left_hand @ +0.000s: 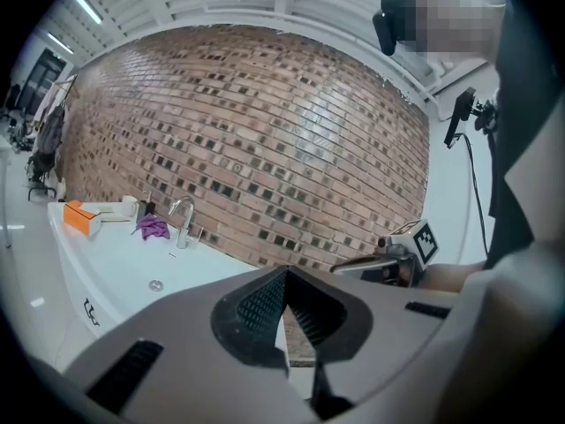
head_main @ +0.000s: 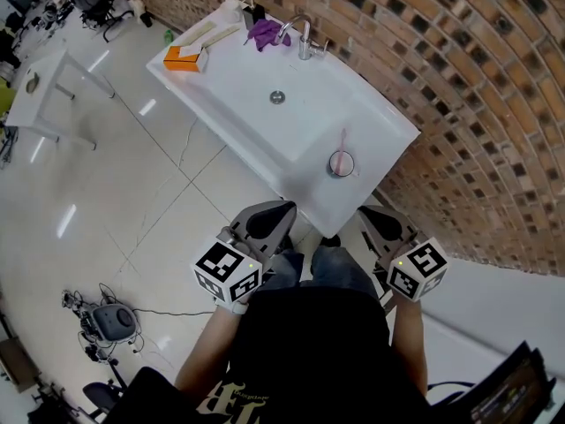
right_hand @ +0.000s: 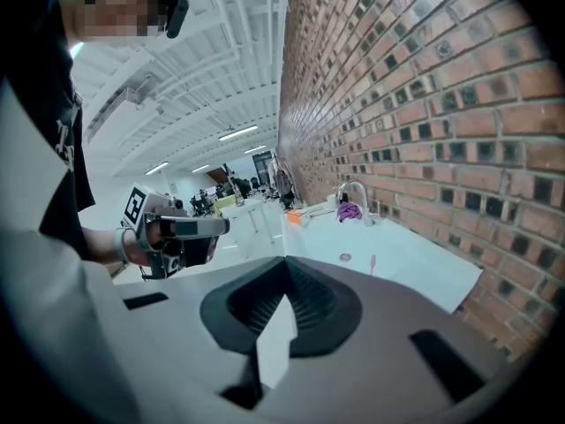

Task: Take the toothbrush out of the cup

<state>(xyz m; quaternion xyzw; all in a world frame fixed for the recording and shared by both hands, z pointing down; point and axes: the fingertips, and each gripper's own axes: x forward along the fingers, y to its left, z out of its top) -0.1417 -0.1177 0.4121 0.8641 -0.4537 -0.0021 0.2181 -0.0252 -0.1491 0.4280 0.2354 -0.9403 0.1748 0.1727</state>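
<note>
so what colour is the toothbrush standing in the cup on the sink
Pink. The slim toothbrush in the small round cup shows best in the head view.

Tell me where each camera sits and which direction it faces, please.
Head view: on the person's head, steeply down at the sink; left gripper, right gripper show.
Left gripper view: on that gripper, facing the brick wall; right gripper shows.
Right gripper view: faces along the sink; left gripper shows.
All share the tap.
</note>
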